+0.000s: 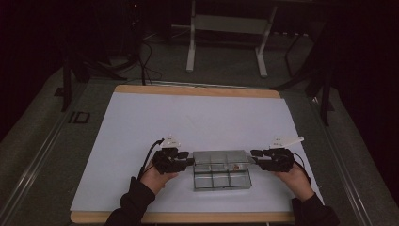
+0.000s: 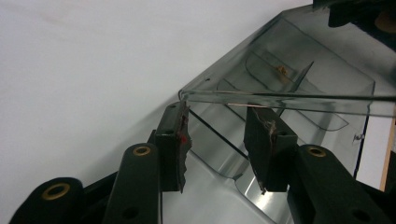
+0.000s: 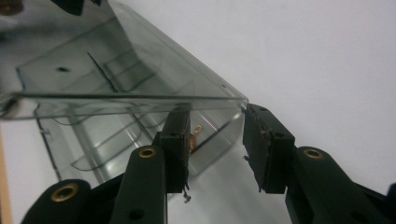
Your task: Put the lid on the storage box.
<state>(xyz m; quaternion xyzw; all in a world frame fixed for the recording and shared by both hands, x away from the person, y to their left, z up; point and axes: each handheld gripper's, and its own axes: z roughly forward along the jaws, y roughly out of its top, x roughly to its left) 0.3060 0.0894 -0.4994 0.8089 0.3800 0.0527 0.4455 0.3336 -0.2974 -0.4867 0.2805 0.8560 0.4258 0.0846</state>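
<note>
Flanking a clear compartment box [image 1: 221, 169] near the front middle of the white table [image 1: 141, 122], the left gripper [image 1: 188, 161] and right gripper [image 1: 254, 154] stood parted at its end walls. Judged: a two-sided grasp was starting; closing evenly came next.

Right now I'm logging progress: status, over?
Left gripper and right gripper open, jaws at opposite ends of clear compartment box. Nothing gripped. Nothing in the way.

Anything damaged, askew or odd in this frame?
The pads on the left gripper look ragged and frayed at their edges, as do those on the right gripper. The clear divided box sits square on the white sheet.
</note>
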